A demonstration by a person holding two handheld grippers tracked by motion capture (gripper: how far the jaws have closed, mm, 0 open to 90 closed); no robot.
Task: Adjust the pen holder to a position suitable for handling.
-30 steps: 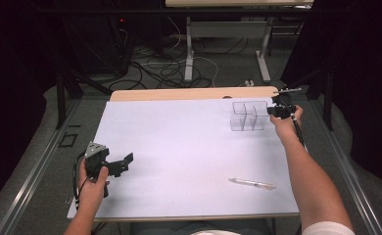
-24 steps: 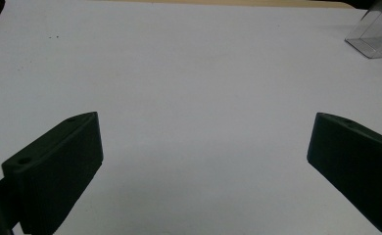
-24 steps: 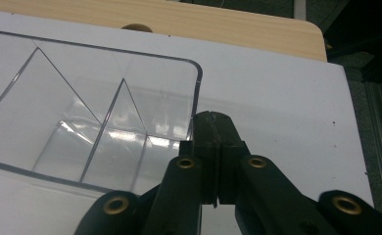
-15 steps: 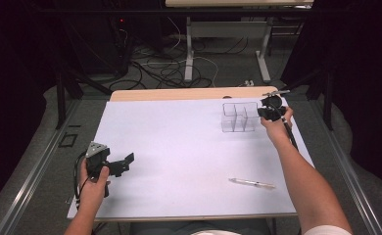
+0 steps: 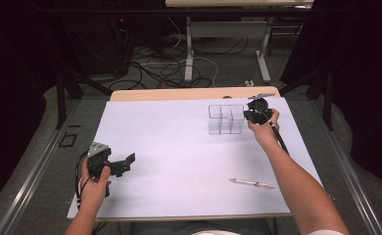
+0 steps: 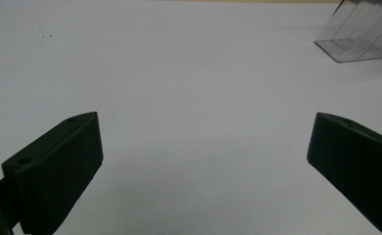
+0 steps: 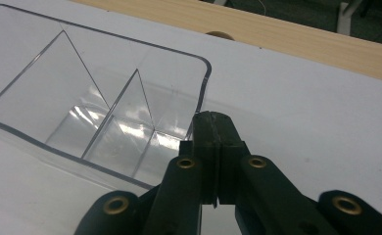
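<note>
A clear plastic divided container stands on the white table top at the back right. My right gripper is at its right side. In the right gripper view the jaws are shut on the container's thin right wall, and several empty compartments lie beyond. My left gripper rests low at the front left, open, with nothing between its jaws. The container shows far off in the left gripper view.
A white pen lies on the table near the front right. A wooden strip runs along the table's far edge. Beyond it are table legs and cables on the floor.
My right gripper has slid to the left along the back of the table, and the clear container has moved left with it. The left gripper has stayed put.
</note>
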